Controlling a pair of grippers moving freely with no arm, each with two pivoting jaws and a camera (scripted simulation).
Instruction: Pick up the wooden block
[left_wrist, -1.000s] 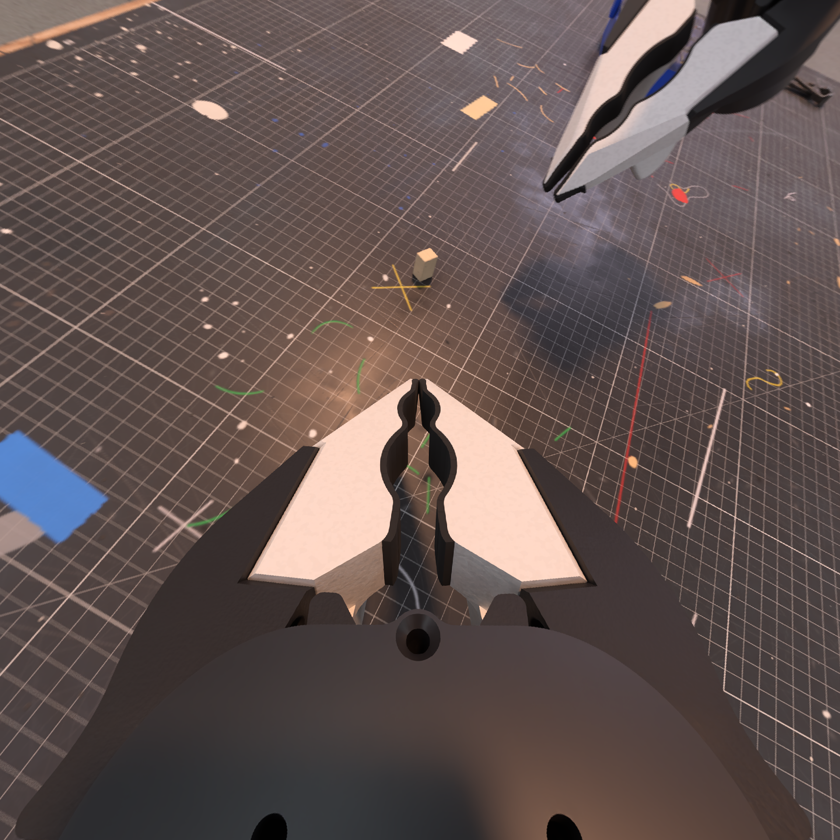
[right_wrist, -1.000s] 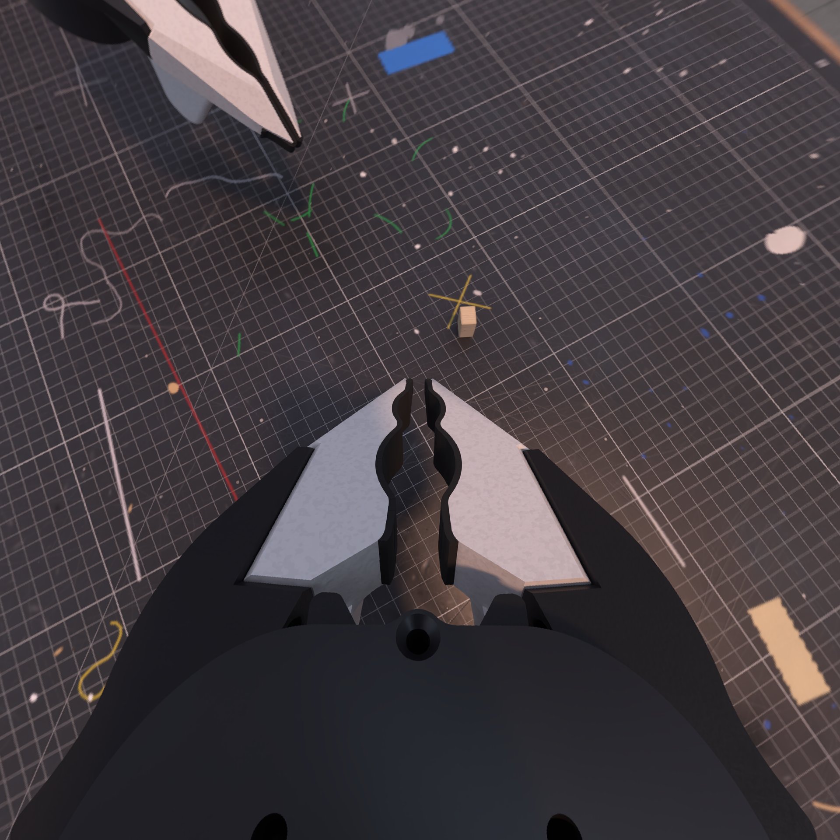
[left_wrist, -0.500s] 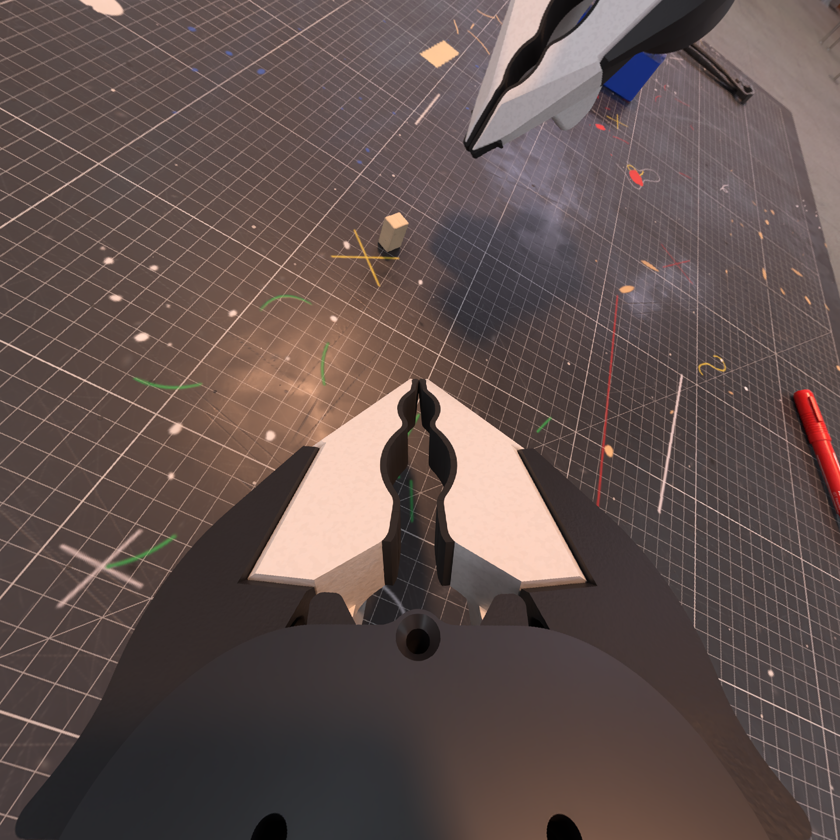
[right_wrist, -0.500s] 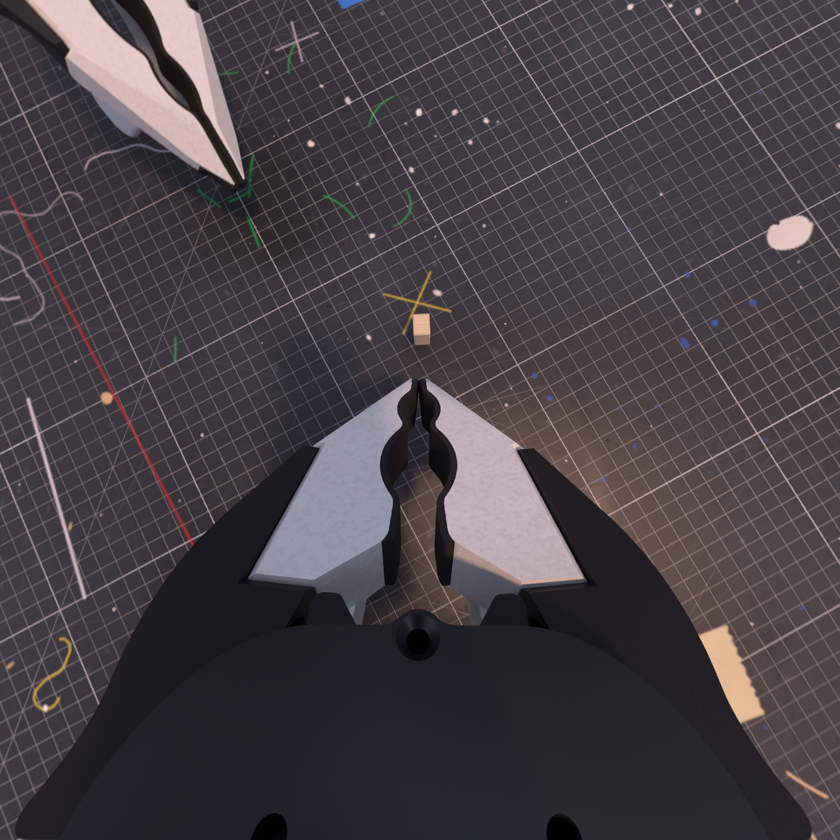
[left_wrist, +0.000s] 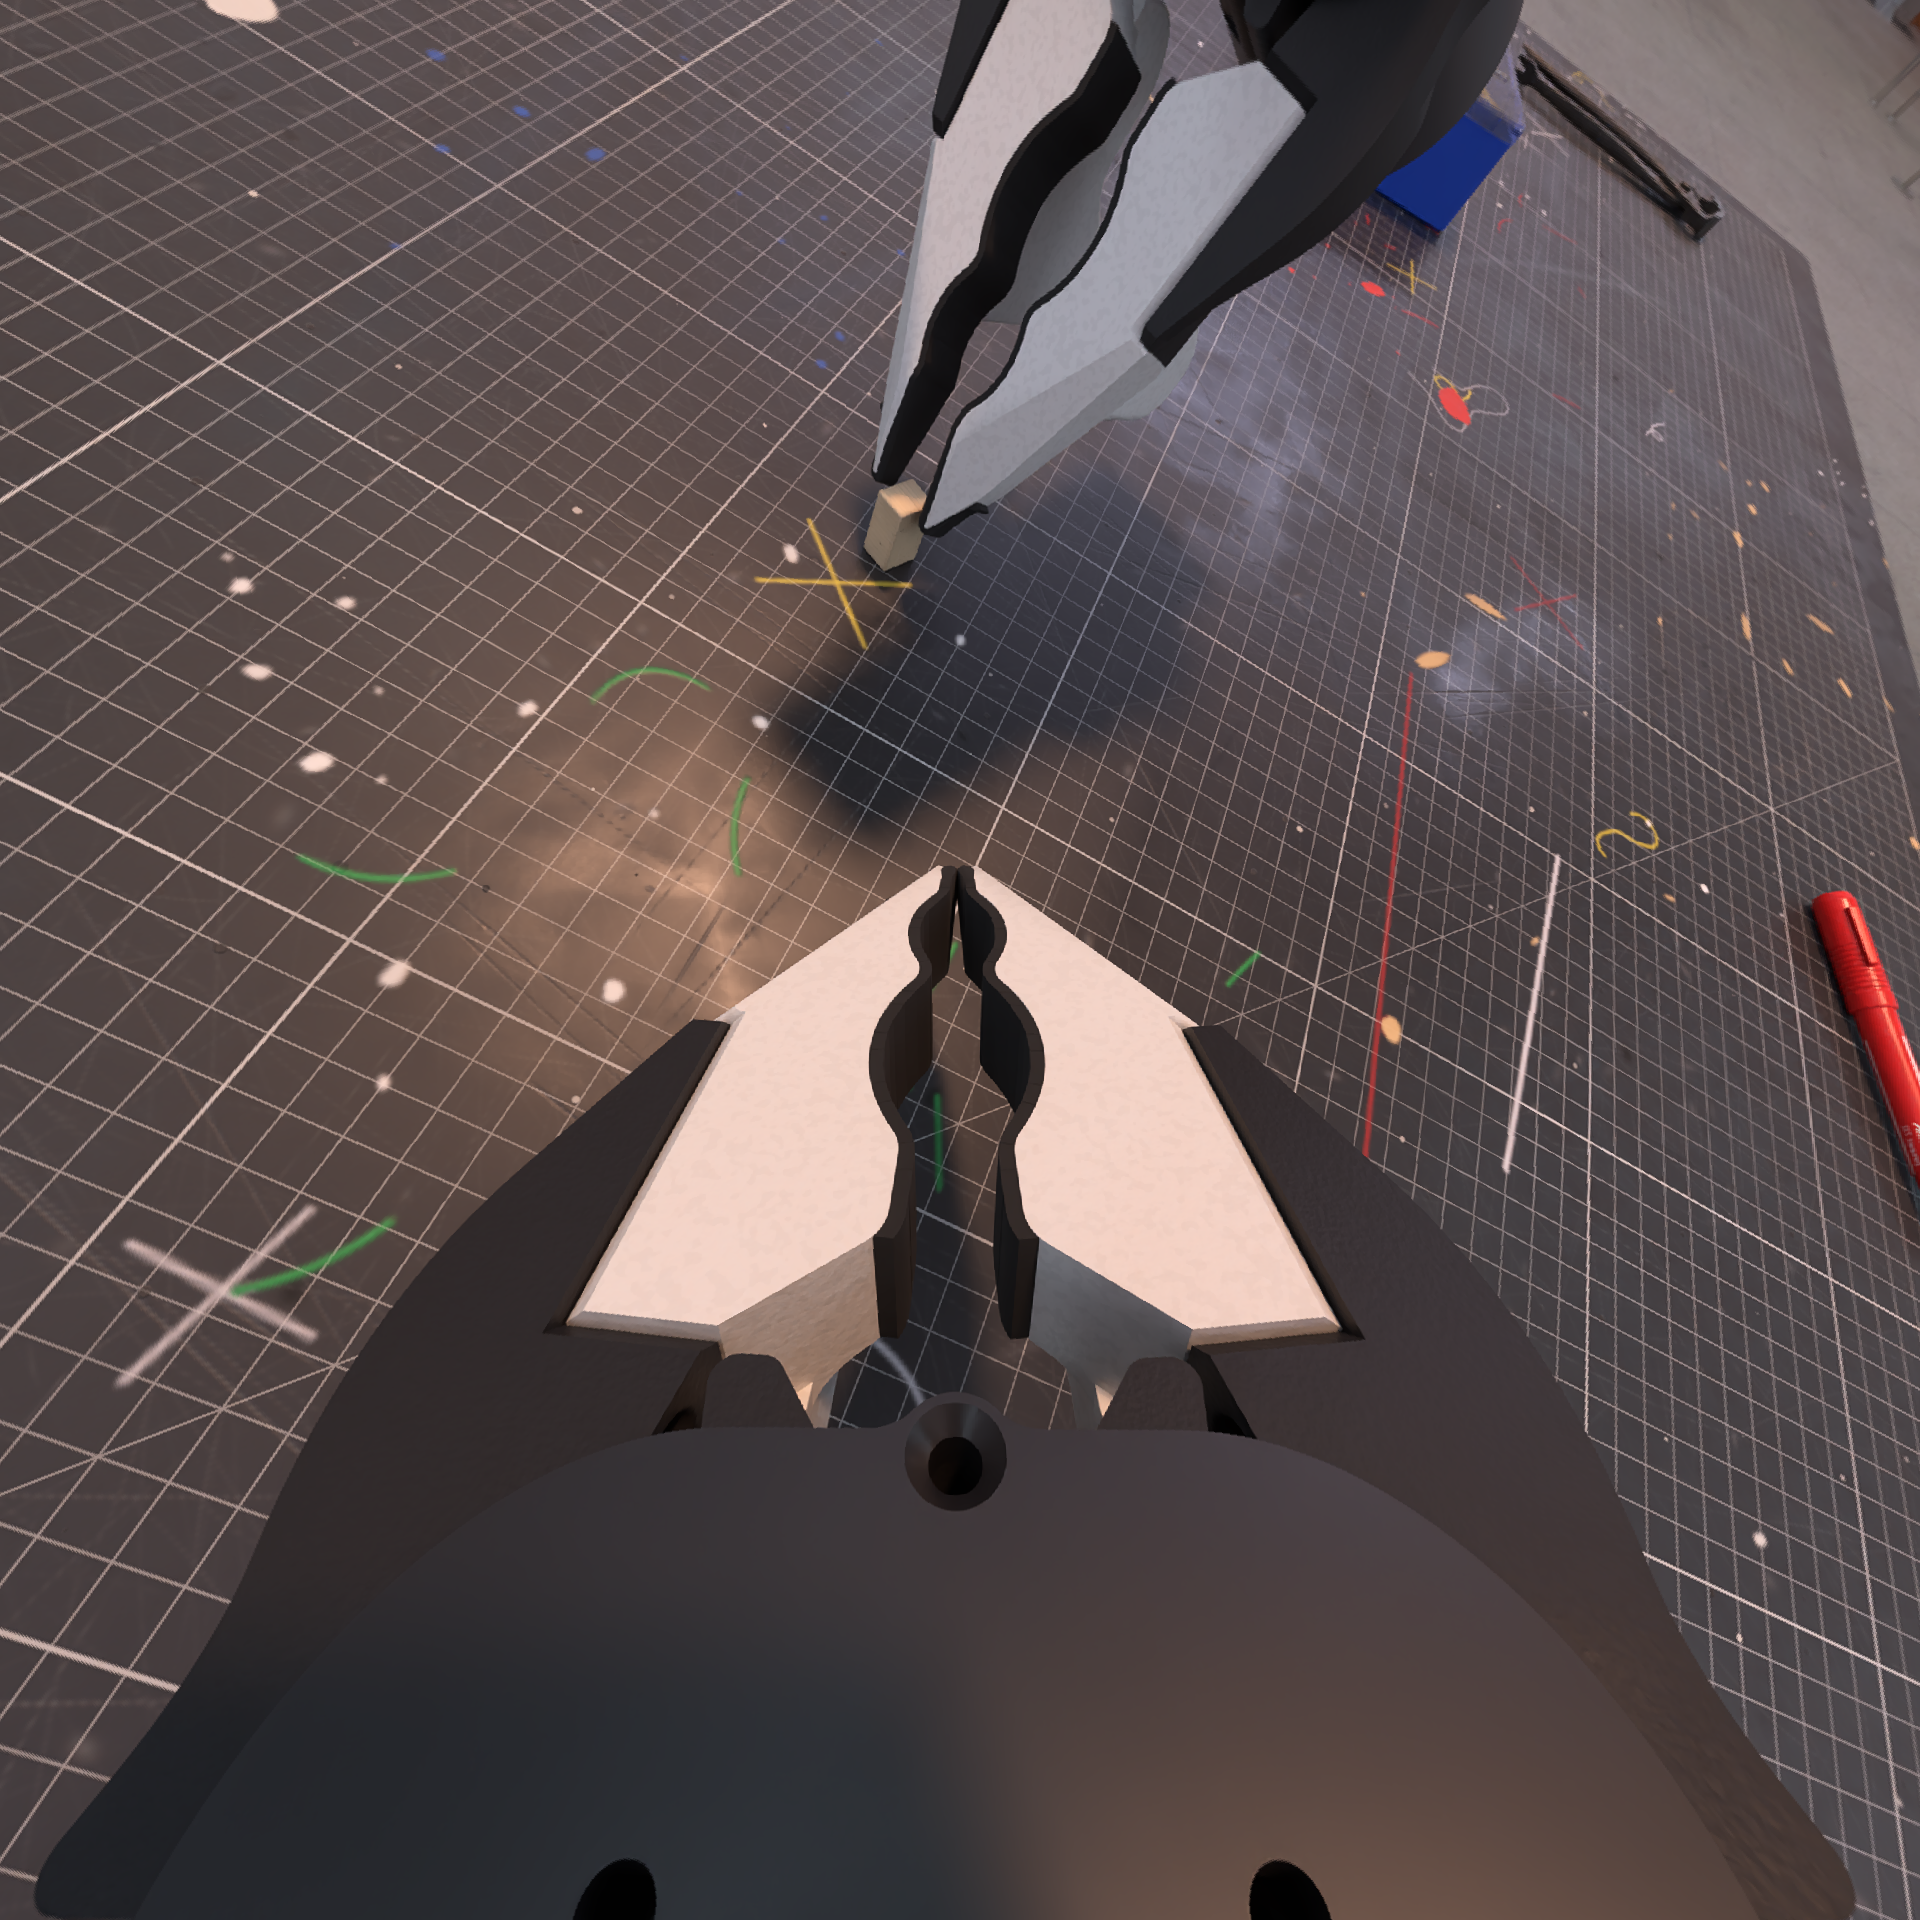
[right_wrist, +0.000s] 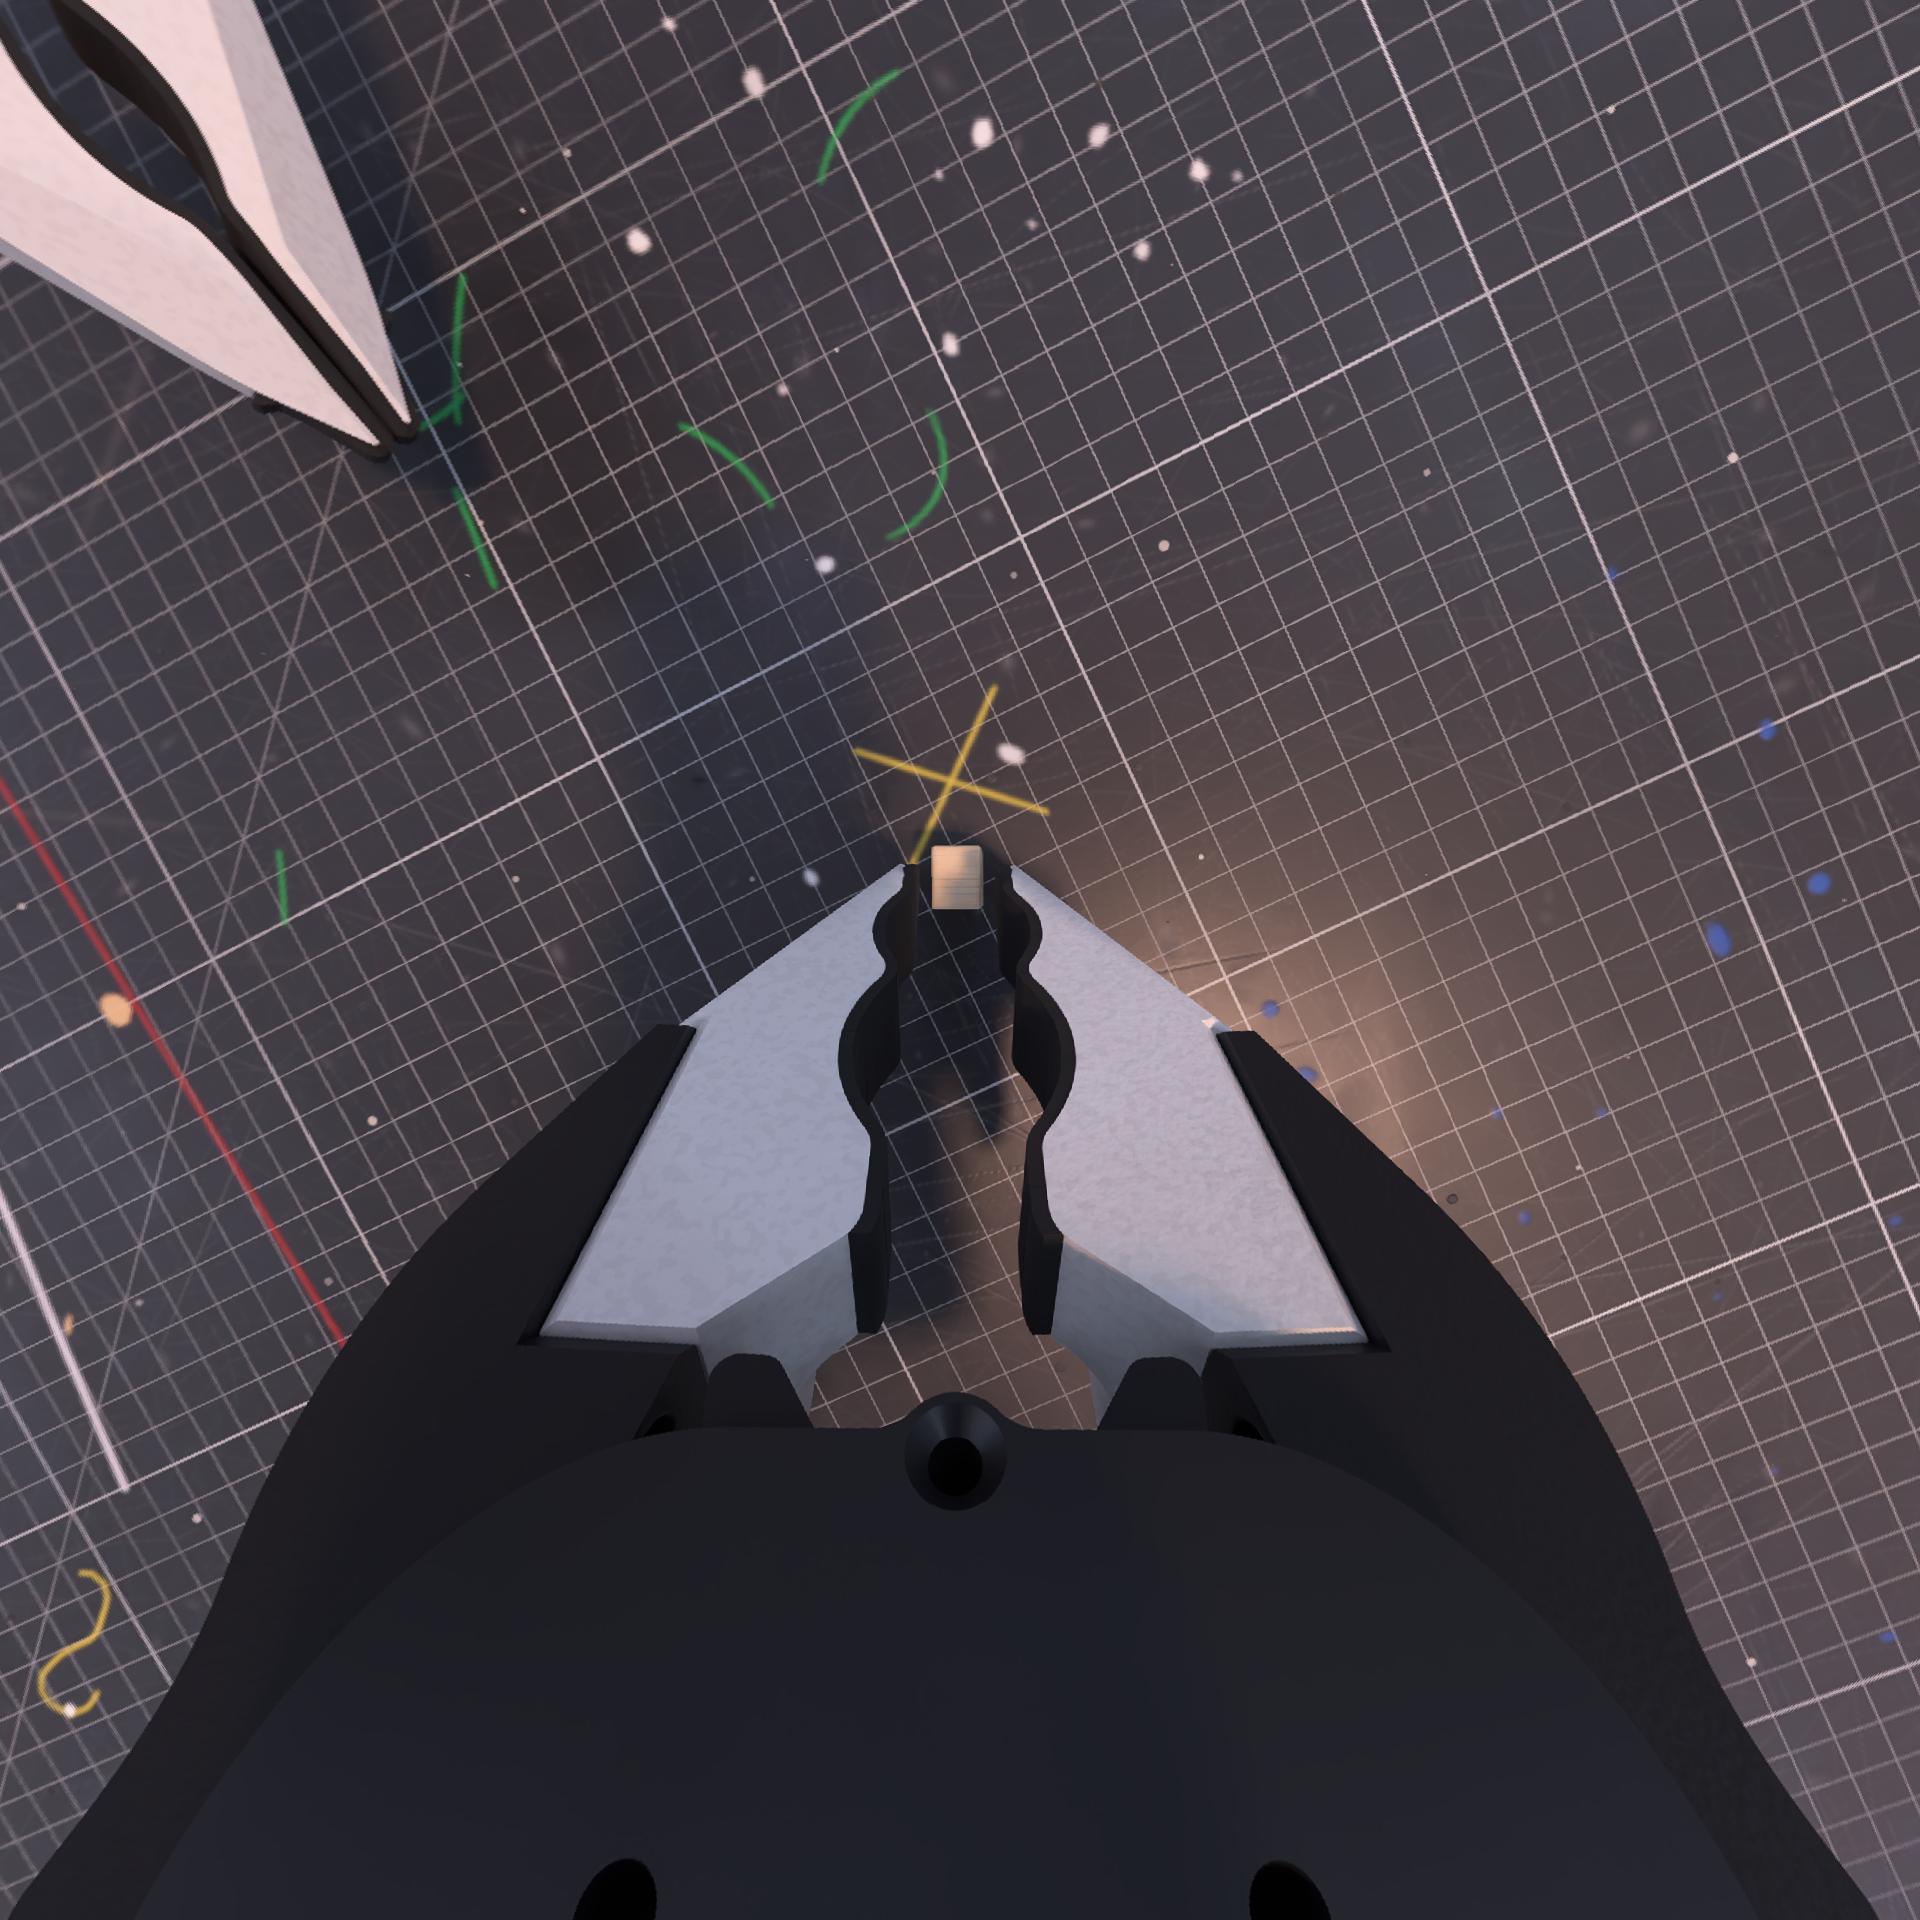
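Note:
The small wooden block (right_wrist: 956, 878) stands on the dark cutting mat (right_wrist: 1455, 520), next to a yellow cross mark (right_wrist: 951, 779). My right gripper (right_wrist: 954, 883) is open and low over the mat, with the block between its fingertips and a thin gap on each side. In the left wrist view the right gripper (left_wrist: 916, 504) comes down from the top, its tips straddling the block (left_wrist: 891, 532). My left gripper (left_wrist: 956, 878) is shut and empty, a good way short of the block. It also shows at the top left of the right wrist view (right_wrist: 390, 436).
A red marker pen (left_wrist: 1870, 1029) lies at the right side of the mat. A blue box (left_wrist: 1449, 177) and a black tool (left_wrist: 1621, 156) lie at the far right, near the mat's edge. Paint specks and drawn lines cover the mat.
My right gripper has come down and forward onto the block and has opened around it. My left gripper has stayed shut and moved only slightly.

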